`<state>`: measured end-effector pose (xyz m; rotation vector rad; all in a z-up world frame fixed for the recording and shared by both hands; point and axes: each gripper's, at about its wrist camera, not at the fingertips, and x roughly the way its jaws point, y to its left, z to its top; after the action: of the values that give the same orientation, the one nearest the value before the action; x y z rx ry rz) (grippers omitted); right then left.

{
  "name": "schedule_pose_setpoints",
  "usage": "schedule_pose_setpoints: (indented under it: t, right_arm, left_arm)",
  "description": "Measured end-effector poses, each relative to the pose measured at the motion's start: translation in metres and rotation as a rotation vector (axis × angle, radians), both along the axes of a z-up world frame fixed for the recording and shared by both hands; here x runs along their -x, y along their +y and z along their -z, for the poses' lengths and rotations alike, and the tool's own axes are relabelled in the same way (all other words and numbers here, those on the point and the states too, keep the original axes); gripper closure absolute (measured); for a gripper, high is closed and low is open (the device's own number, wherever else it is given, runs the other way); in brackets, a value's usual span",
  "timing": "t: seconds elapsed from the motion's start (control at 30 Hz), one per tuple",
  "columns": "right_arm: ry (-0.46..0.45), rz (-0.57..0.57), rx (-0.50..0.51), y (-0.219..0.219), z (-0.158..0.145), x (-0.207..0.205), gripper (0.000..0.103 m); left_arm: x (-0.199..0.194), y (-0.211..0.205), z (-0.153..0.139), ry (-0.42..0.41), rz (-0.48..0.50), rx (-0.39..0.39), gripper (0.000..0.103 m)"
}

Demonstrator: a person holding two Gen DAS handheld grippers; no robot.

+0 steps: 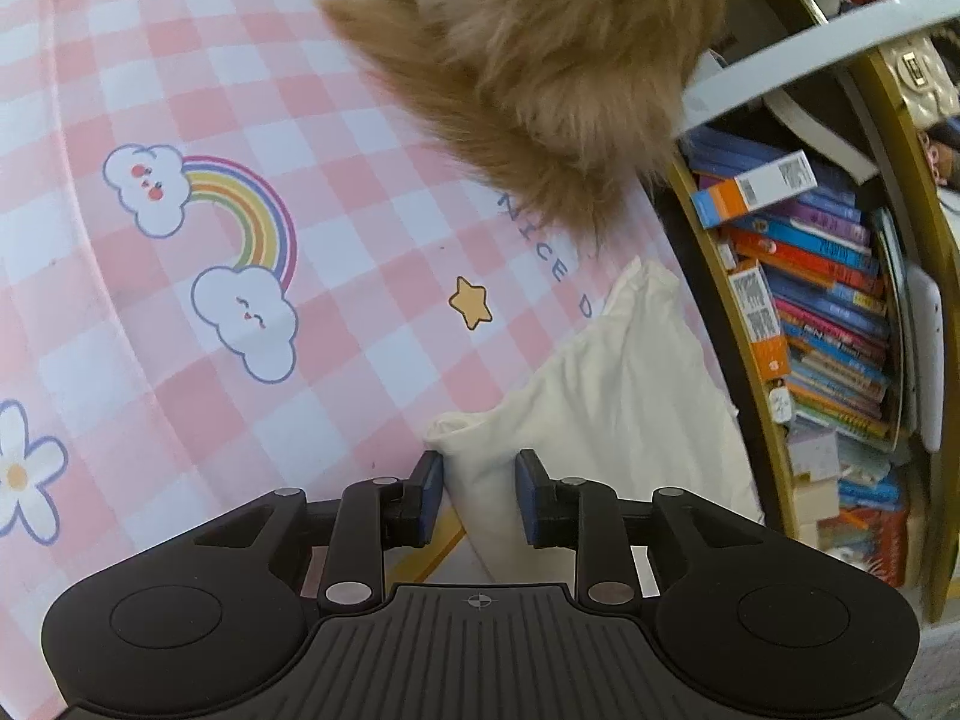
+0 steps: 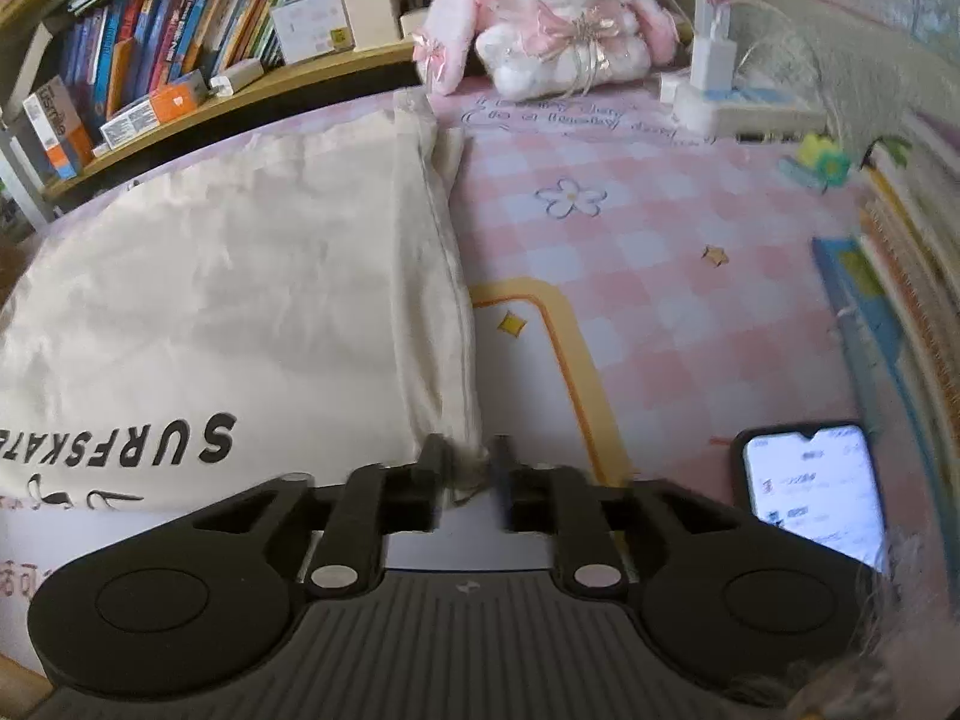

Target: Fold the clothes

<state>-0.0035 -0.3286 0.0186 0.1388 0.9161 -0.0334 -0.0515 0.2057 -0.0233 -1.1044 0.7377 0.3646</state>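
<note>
Bench top (image 1: 180,312) is covered in a pink-and-white check mat with a rainbow and clouds (image 1: 204,252), a daisy, small stars and a yellow curved line. Bookshelf (image 1: 828,300) packed with colourful books runs along one edge; a tan furry animal (image 1: 540,78), likely a cat, sits on the mat in my left view. In the right view: a pink plush bunny (image 2: 564,18) at the back of the bench, a lit phone (image 2: 810,486) lying flat near my right fingers, a stack of books at the far right, blurred.

Cream T-shirt (image 2: 240,300) lies on the bench beside the shelf, folded in at one side, black "SURFSKATE" print facing up.

Left fingers (image 1: 480,492): partly open, blue pads either side of the shirt's corner fold, one pad touching cloth, the other apart. Right fingers (image 2: 471,468): partly open around the bunched edge of the shirt; motion blur, so I cannot tell if they press it.
</note>
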Motion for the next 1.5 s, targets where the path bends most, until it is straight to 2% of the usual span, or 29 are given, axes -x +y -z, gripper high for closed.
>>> schedule_pose_setpoints:
  t: [0.03,0.1,0.17,0.27,0.43,0.63,0.8,1.1,1.3,1.5]
  right_arm:
    - [-0.019,0.004,0.023,0.001,-0.004,0.001,0.05]
    - [-0.047,-0.005,0.049,0.003,-0.01,0.001,0.046]
    - [-0.069,-0.015,0.071,0.006,-0.016,0.002,0.032]
    - [-0.102,-0.045,0.109,0.015,-0.023,0.003,0.021]
    - [-0.109,-0.126,0.121,0.03,-0.024,0.004,0.014]
    - [-0.114,-0.225,0.135,0.057,-0.018,0.003,0.003]
    - [-0.138,-0.292,0.155,0.077,-0.016,0.004,0.0]
    - [-0.178,-0.397,0.298,0.11,-0.014,0.002,0.0]
    - [-0.189,-0.474,0.293,0.136,-0.016,-0.002,0.0]
    - [-0.203,-0.519,0.293,0.181,-0.022,-0.004,0.0]
  left_arm:
    - [0.0,0.0,0.0,0.0,-0.004,0.005,0.076]
    - [0.001,0.0,0.001,0.0,-0.011,0.013,0.075]
    - [0.001,-0.001,0.001,0.0,-0.016,0.021,0.074]
    - [0.002,-0.002,0.001,0.0,-0.021,0.029,0.072]
    - [0.0,-0.005,0.0,-0.003,-0.022,0.021,0.064]
    - [-0.001,-0.006,0.0,0.006,-0.044,0.029,0.064]
    - [-0.002,-0.005,0.001,0.01,-0.082,0.06,0.064]
    - [-0.002,0.0,0.004,0.015,-0.111,0.115,0.064]
    - [-0.001,0.007,0.009,0.009,-0.11,0.173,0.065]
    - [-0.003,0.021,0.015,0.003,-0.066,0.241,0.065]
